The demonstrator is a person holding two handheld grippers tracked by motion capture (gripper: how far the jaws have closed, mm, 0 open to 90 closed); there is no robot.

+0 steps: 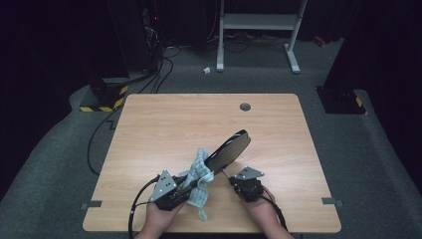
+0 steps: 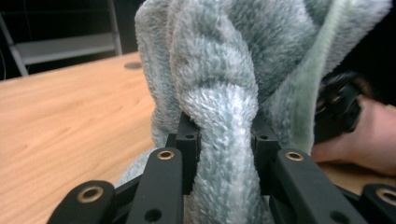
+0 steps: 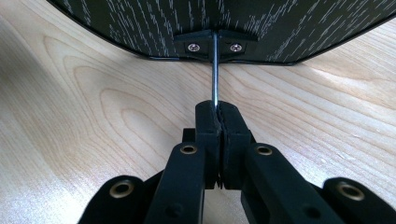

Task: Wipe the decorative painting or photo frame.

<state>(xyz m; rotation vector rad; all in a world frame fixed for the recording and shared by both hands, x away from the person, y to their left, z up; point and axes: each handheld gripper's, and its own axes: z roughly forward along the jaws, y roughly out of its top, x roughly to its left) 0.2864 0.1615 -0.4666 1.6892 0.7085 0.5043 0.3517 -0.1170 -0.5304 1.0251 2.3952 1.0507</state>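
A light wooden tabletop (image 1: 164, 124) carried the work, which was gathered near the middle of its near edge. A dark oval mirror (image 1: 230, 148) was held tilted above that area, its upper end raised toward the far right and its lower end nearest the person. In the right gripper view its black wood-grained back (image 3: 140, 23) was seen, with a thin metal stem (image 3: 215, 70) fixed by two screws. A fluffy pale green cloth (image 1: 199, 174) was draped against the mirror's lower left edge. The left tool (image 2: 224, 140) was clamped tight on a bunched fold of the cloth (image 2: 224, 93). The right tool (image 3: 219, 112) was fully closed on the stem, jaws pressed together.
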